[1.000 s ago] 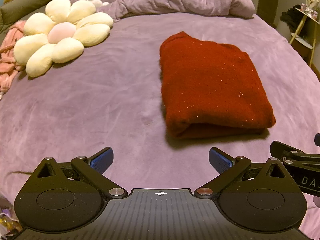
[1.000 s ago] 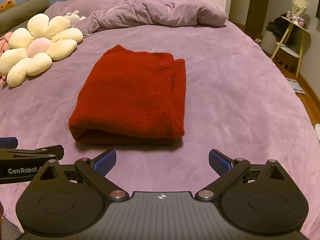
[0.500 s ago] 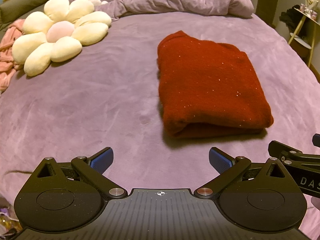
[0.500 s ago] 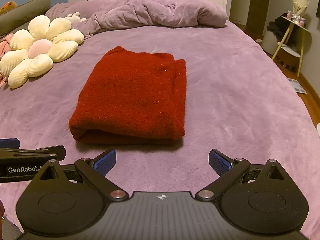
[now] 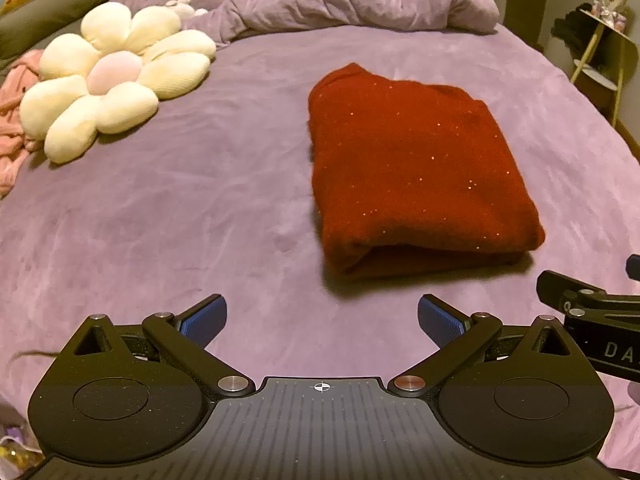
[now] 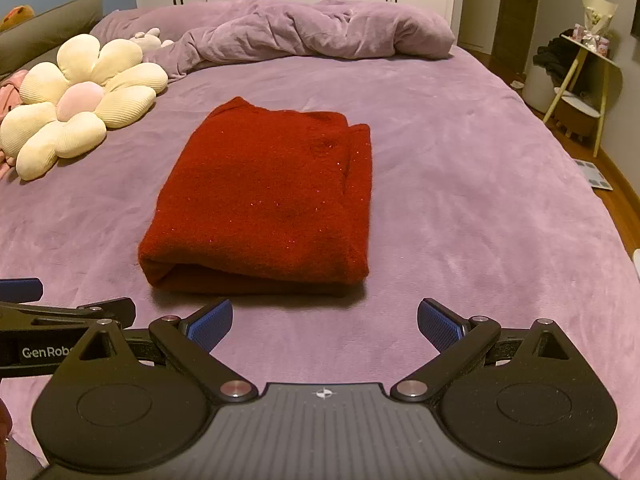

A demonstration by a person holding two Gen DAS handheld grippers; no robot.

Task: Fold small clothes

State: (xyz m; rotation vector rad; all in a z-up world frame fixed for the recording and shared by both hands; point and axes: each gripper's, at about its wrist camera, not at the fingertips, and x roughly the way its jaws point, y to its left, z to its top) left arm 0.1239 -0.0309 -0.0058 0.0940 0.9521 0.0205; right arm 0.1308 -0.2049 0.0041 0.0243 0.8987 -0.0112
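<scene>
A red knitted garment [image 5: 412,168] lies folded into a thick rectangle on the purple bed [image 5: 200,200]; it also shows in the right wrist view [image 6: 268,200]. My left gripper [image 5: 322,320] is open and empty, just short of the garment's near left corner. My right gripper [image 6: 325,322] is open and empty, a little in front of the garment's near folded edge. Each gripper's side shows at the edge of the other's view.
A cream flower-shaped cushion [image 5: 108,80] lies at the left of the bed. A crumpled purple duvet [image 6: 312,32] is heaped at the far end. Pink cloth [image 5: 16,120] lies at the left edge. A small side table [image 6: 580,84] stands right of the bed.
Both grippers have drawn back a little from the folded garment and stayed open. The garment has not moved.
</scene>
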